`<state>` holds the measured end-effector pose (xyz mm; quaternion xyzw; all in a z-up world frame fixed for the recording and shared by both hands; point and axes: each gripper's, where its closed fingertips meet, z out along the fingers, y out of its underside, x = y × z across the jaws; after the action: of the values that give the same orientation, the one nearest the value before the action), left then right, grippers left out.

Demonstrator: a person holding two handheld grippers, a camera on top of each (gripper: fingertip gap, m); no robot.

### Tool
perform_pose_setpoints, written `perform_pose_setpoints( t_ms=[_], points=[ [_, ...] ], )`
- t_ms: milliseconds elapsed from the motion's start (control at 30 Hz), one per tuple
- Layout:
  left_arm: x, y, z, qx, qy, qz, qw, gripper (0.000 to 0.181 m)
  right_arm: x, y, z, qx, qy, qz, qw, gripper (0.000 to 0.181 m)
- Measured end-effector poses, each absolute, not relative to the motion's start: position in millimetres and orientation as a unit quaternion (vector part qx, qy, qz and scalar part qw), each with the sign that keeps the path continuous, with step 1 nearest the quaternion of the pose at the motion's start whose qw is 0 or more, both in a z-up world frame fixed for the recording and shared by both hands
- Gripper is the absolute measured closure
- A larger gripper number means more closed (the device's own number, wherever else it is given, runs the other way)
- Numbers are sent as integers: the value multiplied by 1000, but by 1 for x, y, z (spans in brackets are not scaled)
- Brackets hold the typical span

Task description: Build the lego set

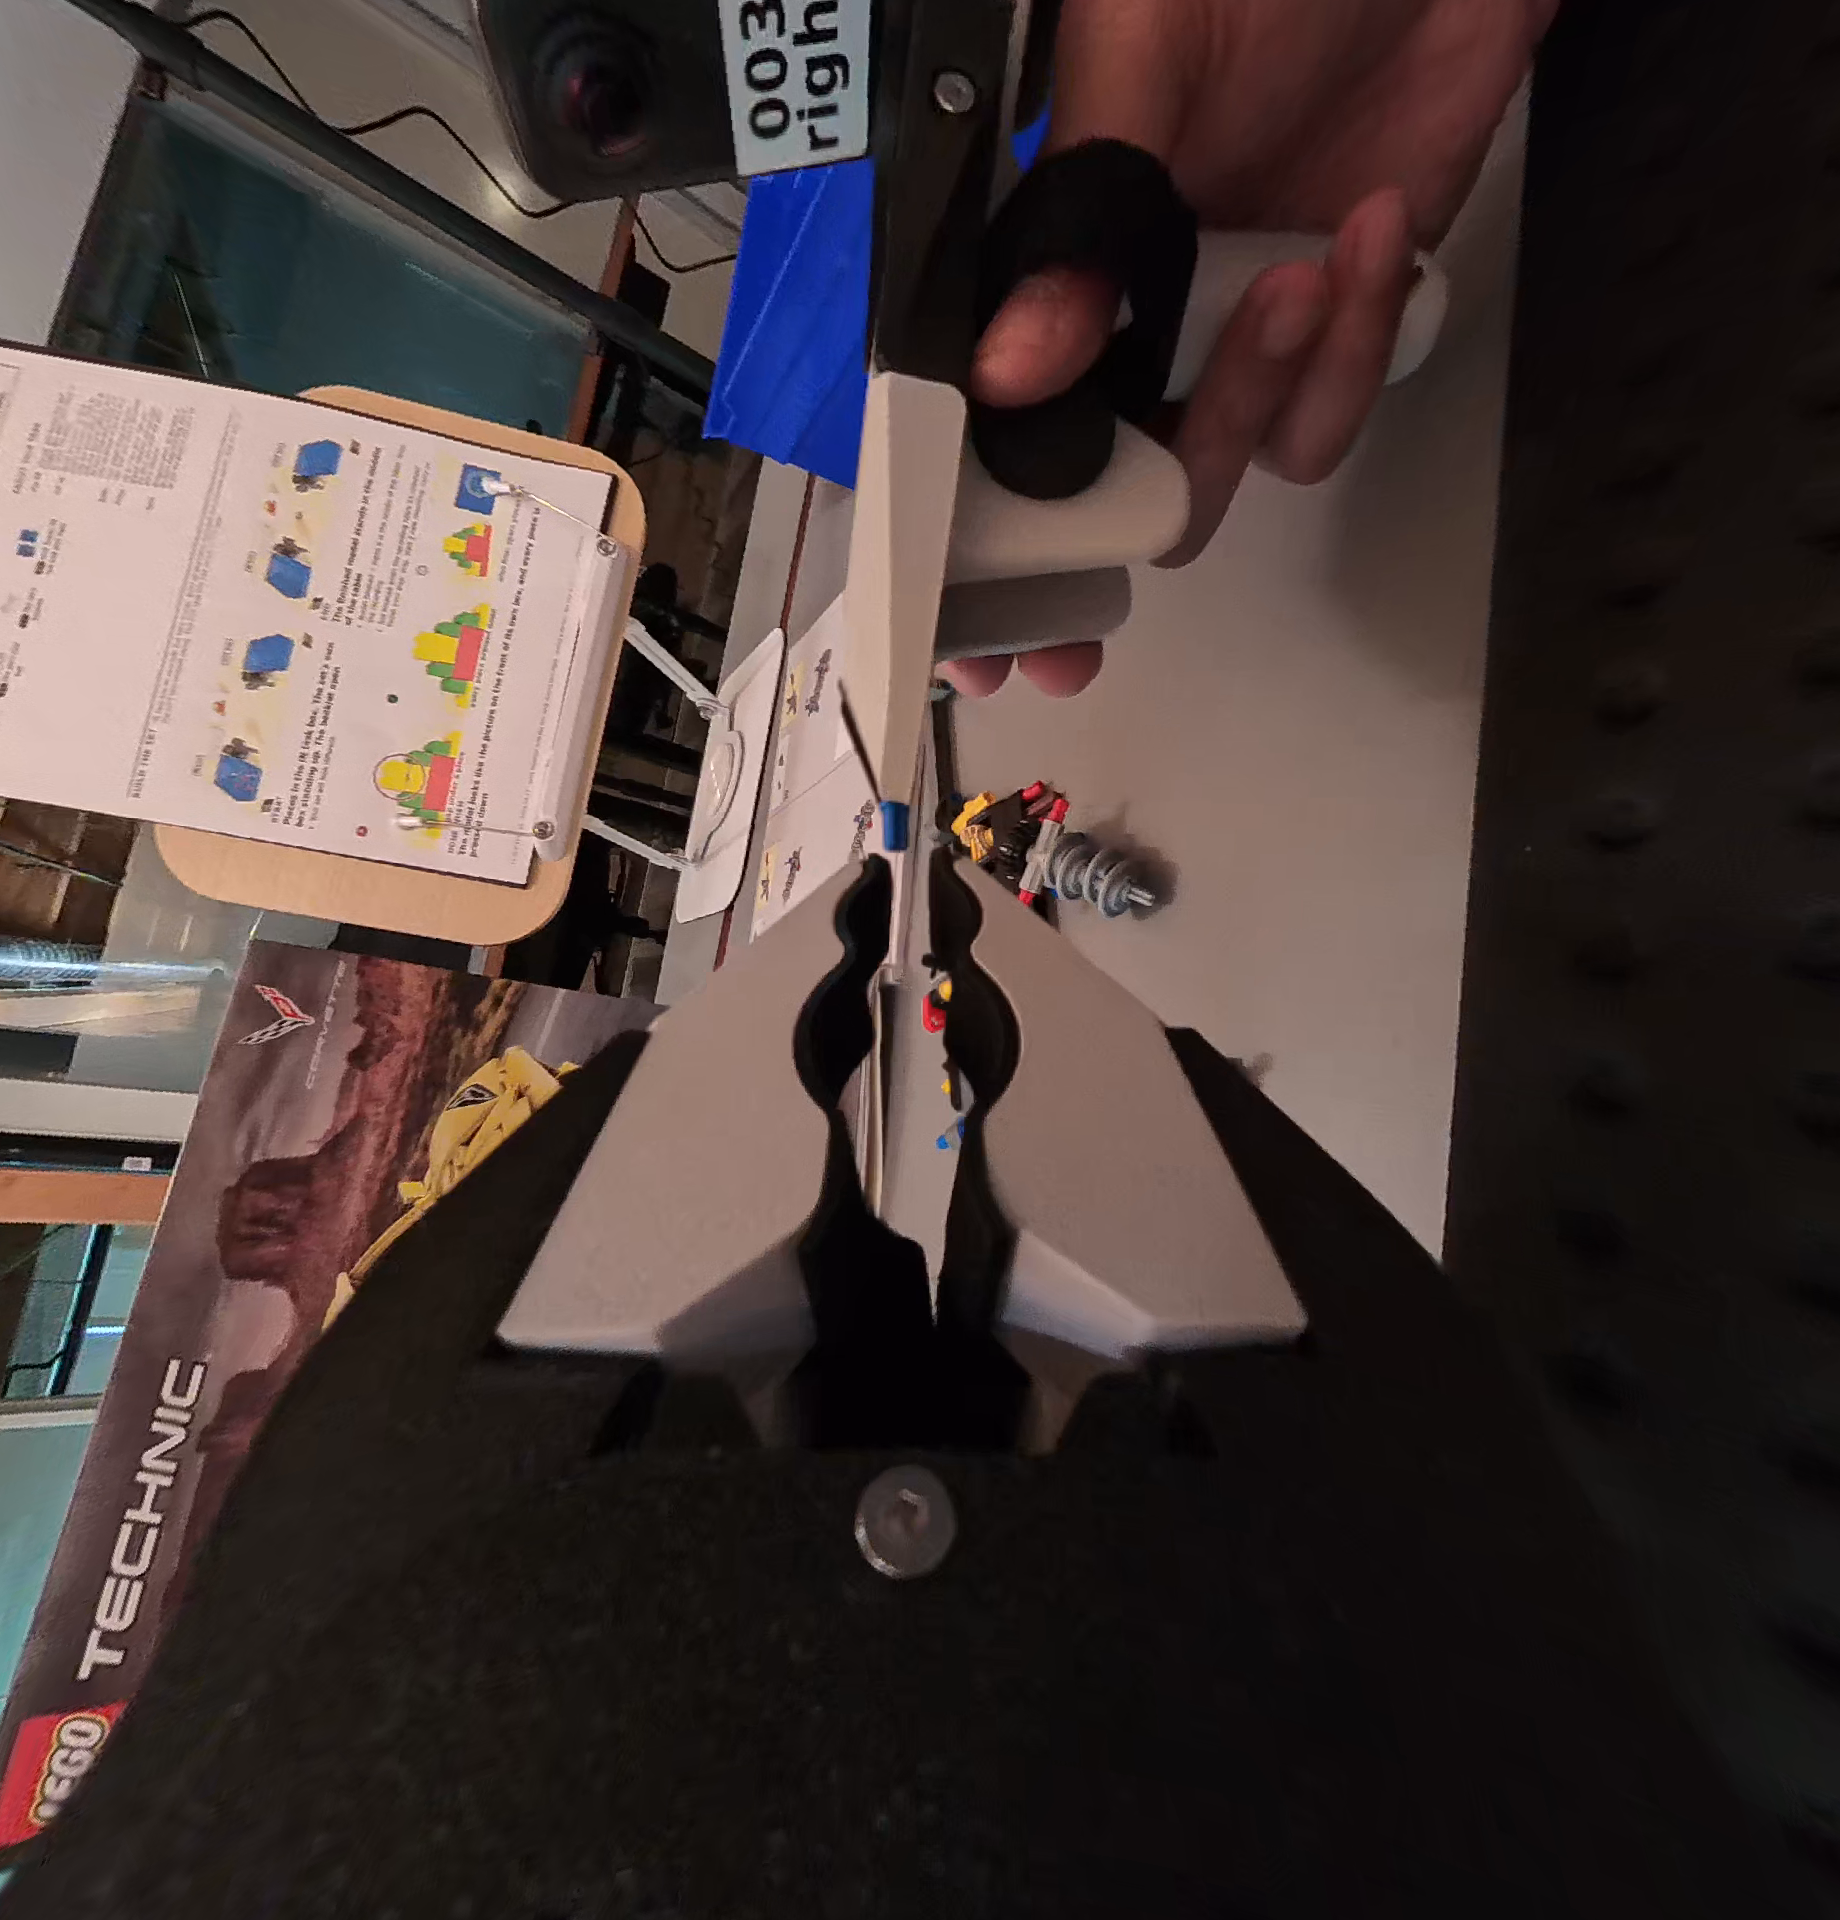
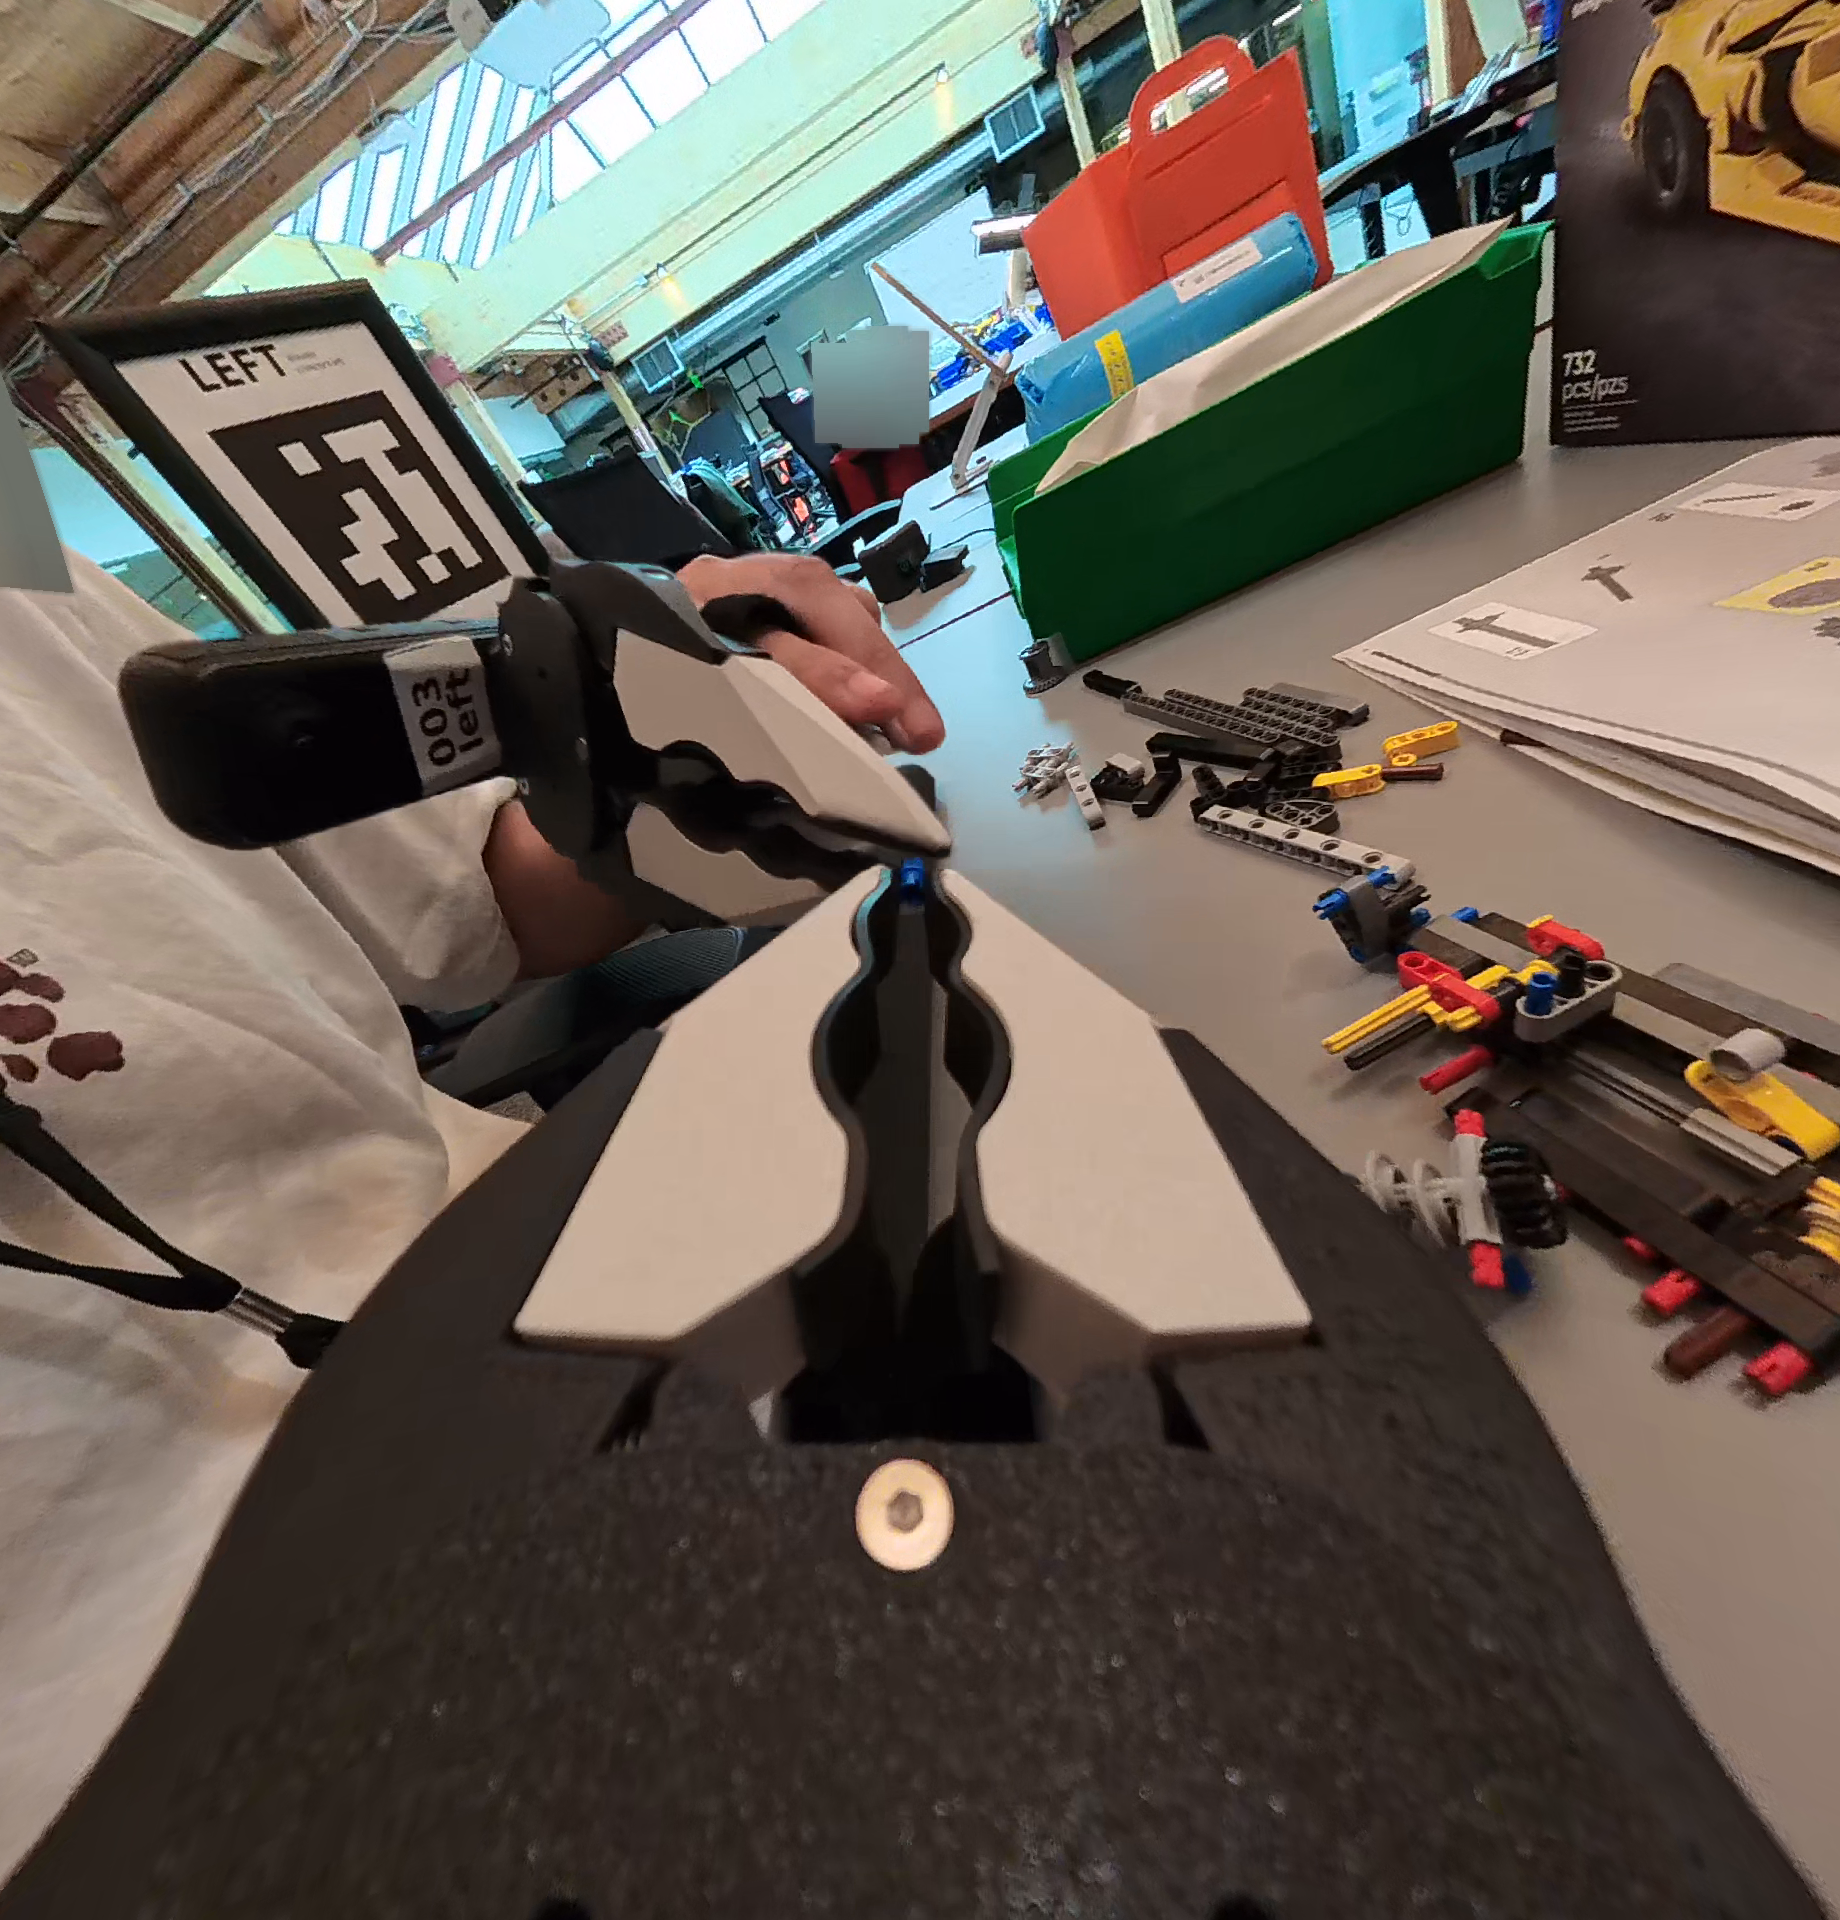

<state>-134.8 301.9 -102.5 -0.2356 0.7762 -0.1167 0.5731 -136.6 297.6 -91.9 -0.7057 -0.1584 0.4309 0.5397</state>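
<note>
My right gripper (image 2: 911,888) is shut on a small blue pin (image 2: 910,876) at its fingertips, held above the grey table (image 2: 1155,935). In the left wrist view it comes down from the top (image 1: 888,795) with the blue pin (image 1: 892,826) at its tip. My left gripper (image 1: 911,873) points at that pin, tips almost touching it. Its jaws stand a narrow slit apart with nothing seen between them. It also shows in the right wrist view (image 2: 937,844). A partly built black, yellow and red model (image 2: 1622,1122) lies on the right.
Loose black and grey beams (image 2: 1259,748) lie beyond the model, beside the open booklet (image 2: 1674,675). A green bin (image 2: 1259,499) and the set's box (image 2: 1716,208) stand behind. An instruction sheet on a stand (image 1: 272,623) is at the table's far side. A person's white shirt (image 2: 168,1039) is left. The tips of both grippers are at nearly the same place.
</note>
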Motion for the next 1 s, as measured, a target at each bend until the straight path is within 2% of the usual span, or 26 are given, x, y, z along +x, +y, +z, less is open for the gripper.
perform_pose_setpoints(
  t_ms=[733,1000],
  points=[
    [-130,309,-115,-246,787,-94,559,180,-135,305,-108,-736,-171,371,540,177],
    [-129,307,-113,-239,782,-91,568,175,-135,306,-107,-735,-177,360,547,178]
  ],
)
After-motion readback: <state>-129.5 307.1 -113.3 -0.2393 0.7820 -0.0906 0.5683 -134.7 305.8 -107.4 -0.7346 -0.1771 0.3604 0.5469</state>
